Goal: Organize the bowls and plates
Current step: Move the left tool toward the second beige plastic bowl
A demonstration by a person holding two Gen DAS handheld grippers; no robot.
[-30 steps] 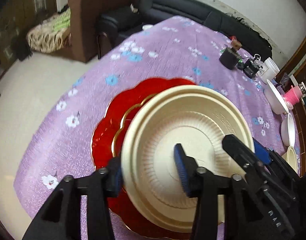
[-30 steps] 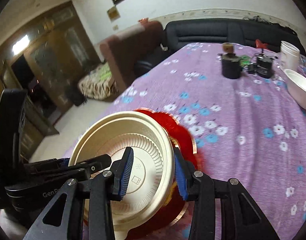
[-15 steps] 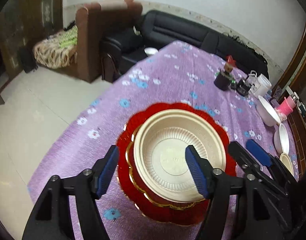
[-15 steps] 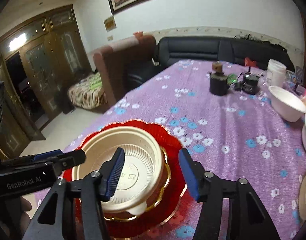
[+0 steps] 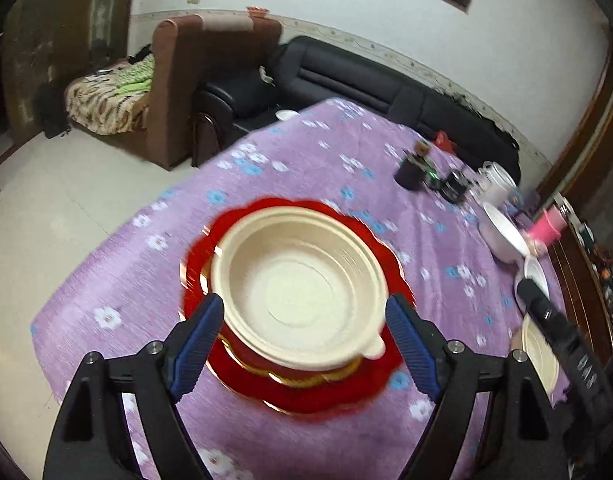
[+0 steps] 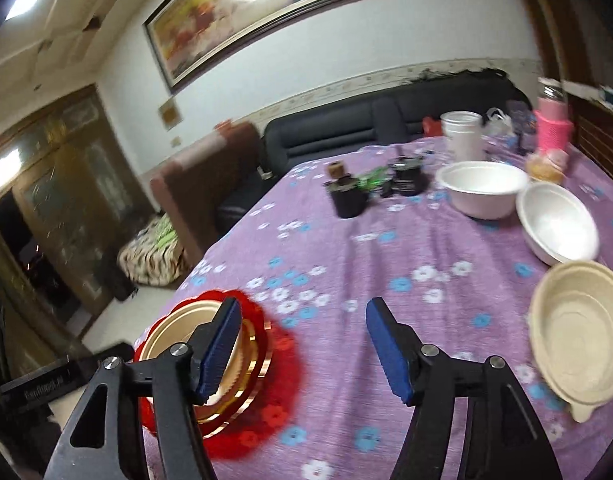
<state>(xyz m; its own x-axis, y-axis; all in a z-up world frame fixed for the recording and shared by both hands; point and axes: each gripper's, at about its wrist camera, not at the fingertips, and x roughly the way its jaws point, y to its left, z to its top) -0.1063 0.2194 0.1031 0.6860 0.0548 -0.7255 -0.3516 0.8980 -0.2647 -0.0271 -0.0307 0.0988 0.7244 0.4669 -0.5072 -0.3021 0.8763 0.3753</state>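
Both the left gripper (image 5: 304,332) and right gripper (image 6: 302,346) are hovering with fingers apart, gripping nothing, over the cream bowl (image 5: 298,288) sitting stacked on the red plate (image 5: 342,390). The right one is probably heading next for the loose cream bowl (image 6: 578,336) on the desk (image 6: 386,248).

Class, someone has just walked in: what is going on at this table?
A person with two handheld grippers is stacking dishes. A beige bowl sits on the red plates, and the left gripper is open around it, gripping nothing. The right gripper is open too, over the purple tablecloth, pointing toward another beige bowl and two white bowls.
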